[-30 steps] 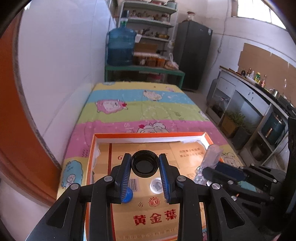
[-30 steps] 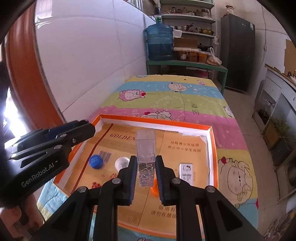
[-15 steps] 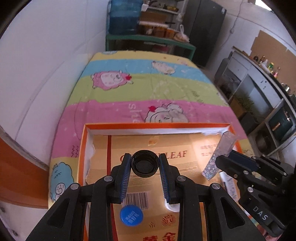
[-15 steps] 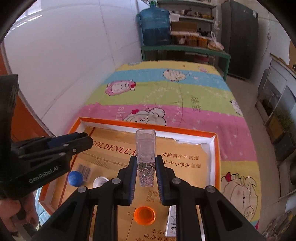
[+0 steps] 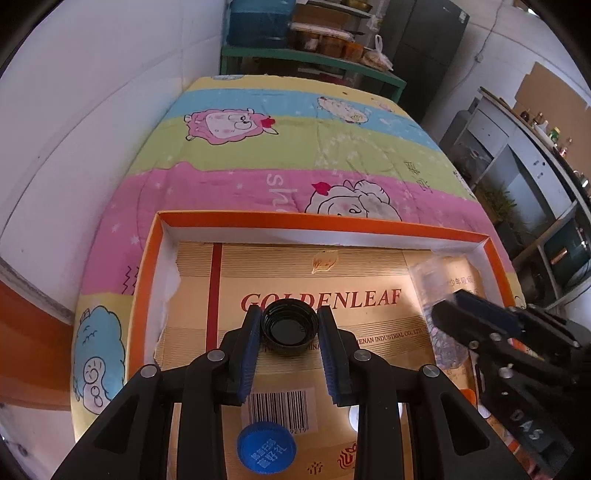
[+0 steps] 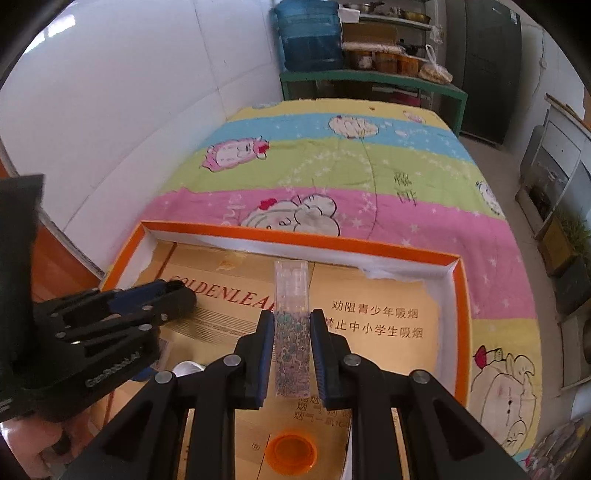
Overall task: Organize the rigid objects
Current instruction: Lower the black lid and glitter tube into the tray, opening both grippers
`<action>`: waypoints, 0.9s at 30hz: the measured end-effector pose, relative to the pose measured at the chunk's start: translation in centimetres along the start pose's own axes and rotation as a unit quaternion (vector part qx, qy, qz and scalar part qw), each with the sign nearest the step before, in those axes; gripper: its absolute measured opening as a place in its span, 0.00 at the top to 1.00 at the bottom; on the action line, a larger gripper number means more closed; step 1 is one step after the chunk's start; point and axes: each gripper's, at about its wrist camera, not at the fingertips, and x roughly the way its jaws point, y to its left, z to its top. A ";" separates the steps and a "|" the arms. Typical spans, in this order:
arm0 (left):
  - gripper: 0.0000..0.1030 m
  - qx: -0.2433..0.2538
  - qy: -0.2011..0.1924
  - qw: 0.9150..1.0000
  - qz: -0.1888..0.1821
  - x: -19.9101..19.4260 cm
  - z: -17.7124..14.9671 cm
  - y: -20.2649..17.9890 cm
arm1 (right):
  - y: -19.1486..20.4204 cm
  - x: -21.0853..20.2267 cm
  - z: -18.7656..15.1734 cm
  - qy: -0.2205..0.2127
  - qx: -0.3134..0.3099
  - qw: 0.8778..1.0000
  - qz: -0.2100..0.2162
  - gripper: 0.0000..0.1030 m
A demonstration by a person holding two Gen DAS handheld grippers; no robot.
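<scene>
My left gripper [image 5: 290, 328] is shut on a black bottle cap [image 5: 289, 326], open side up, held over the left part of an orange-rimmed cardboard tray [image 5: 295, 220]. My right gripper [image 6: 291, 325] is shut on a clear rectangular plastic tube [image 6: 291, 325] part-filled with glitter, held over the tray's middle [image 6: 295, 236]. The tube also shows in the left wrist view [image 5: 434, 291], with the right gripper [image 5: 465, 317] around it. The left gripper shows in the right wrist view [image 6: 162, 299]. A blue cap [image 5: 266, 450], an orange cap [image 6: 291, 452] and a white cap [image 5: 354, 417] lie on the tray floor.
The tray lies on a striped cartoon-sheep blanket [image 5: 295, 147] over a table beside a white wall [image 5: 92, 110]. A green shelf with a blue water jug [image 6: 308, 33] and a dark fridge [image 6: 484, 55] stand beyond the far end. Cabinets [image 5: 517, 177] line the right side.
Both grippers have moved forward and lower over the tray, toward its far side, each still holding its object. The blue and orange caps now sit nearer the frames' bottom edges.
</scene>
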 end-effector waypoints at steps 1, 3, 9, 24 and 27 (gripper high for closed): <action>0.70 0.001 0.000 1.000 0.001 0.1 0.0 0.0 | 0.0 0.3 -0.1 0.003 0.001 1.000 0.000 0.80; 0.70 0.002 -0.001 1.000 0.003 0.1 -0.1 -0.2 | 0.0 0.6 -0.2 0.006 0.003 1.000 0.001 0.80; 0.68 -0.005 -0.004 1.000 -0.010 0.1 -0.1 0.2 | 0.1 0.5 -0.2 0.005 0.002 1.000 0.001 0.80; 0.57 -0.008 -0.039 0.999 0.008 -1.8 -0.4 0.2 | -0.1 -1.2 -0.5 -0.019 0.018 1.000 0.016 0.80; 0.57 -0.011 -0.054 0.998 0.009 -3.1 -0.6 0.2 | 0.1 -1.9 -0.7 -0.027 0.015 0.999 0.009 0.80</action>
